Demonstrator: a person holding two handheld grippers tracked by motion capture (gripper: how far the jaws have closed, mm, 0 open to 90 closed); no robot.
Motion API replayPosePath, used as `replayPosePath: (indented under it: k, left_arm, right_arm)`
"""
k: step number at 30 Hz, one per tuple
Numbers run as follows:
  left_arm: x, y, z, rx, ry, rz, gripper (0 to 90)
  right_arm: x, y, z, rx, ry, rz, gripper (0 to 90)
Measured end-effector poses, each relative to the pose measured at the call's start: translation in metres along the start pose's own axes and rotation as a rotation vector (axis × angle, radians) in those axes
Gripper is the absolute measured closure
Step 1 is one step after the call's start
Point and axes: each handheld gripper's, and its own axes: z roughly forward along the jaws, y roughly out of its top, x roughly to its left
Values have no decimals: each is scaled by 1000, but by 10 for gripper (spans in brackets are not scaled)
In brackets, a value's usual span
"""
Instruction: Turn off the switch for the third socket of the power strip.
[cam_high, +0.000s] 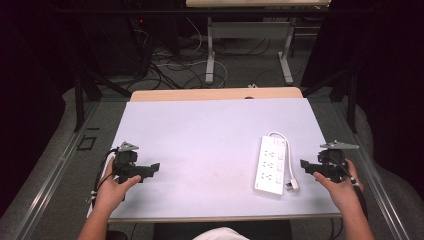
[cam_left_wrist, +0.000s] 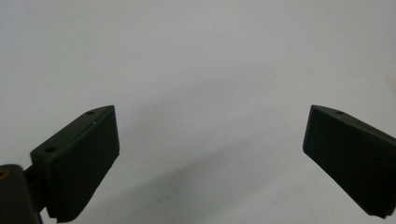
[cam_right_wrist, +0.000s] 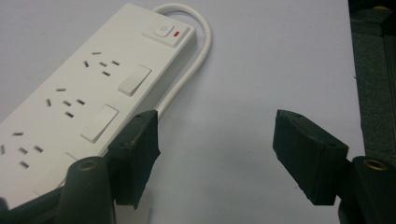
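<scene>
Hand-held gripper (cam_left_wrist: 210, 154) jaws apart, white tabletop (cam_left_wrist: 196, 56)

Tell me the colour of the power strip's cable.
White, like the power strip; the cable shows best in the right gripper view.

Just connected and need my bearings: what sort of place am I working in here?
Most likely a lab or recording workshop, not a home. A plain white table holds just a power strip, black curtains close off the sides, and loose cables lie on the grey floor beside a desk frame.
</scene>
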Motion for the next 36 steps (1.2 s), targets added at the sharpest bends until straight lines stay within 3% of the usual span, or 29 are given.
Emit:
replayPosePath:
  k: [8, 16, 18, 25, 36]
  left_arm:
    - [-6, 4, -16, -31, -22, -9, 51]
    - [-13, 6, -20, -58, -23, -10, 52]
    - [-15, 7, -21, -66, -25, -11, 55]
    - [-17, 8, -24, -84, -29, -14, 75]
    - [-18, 8, -24, -58, -24, -15, 141]
  right_arm:
    - [15, 7, -11, -20, 16, -56, 313]
    - [25, 12, -19, 3, 53, -53, 336]
    - [27, 11, -19, 17, 53, -47, 406]
    - [32, 11, -19, 53, 74, -29, 471]
    - [42, 11, -15, 100, 106, -43, 591]
